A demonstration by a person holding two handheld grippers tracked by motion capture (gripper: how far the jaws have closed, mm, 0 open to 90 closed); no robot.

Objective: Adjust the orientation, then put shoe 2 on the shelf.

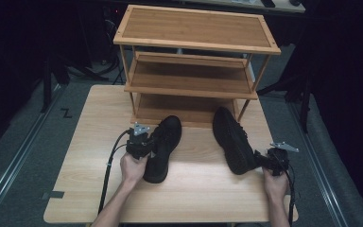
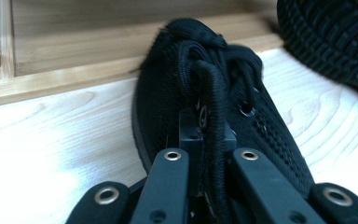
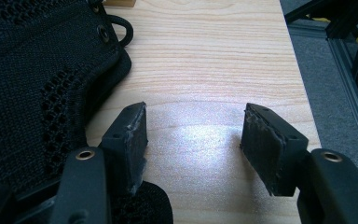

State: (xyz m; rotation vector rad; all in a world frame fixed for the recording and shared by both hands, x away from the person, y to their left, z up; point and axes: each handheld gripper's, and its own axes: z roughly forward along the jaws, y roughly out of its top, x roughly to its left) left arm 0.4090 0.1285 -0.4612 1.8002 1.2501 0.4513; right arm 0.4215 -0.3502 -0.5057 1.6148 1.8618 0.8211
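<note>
Beside right claw (image 3: 193,140), bare table (image 3: 205,60)

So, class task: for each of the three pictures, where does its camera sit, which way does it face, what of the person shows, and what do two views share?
High view: above the person's side, facing forward and down on the pale wooden table and three-tier bamboo rack; both forearms show.
Left gripper view: rides the left gripper, whose jaws pinch the collar of the left black mesh lace-up shoe.
Right gripper view: rides the right gripper, jaws open over the table beside the right black mesh shoe.
Shared: both gripper views show the tabletop.
</note>
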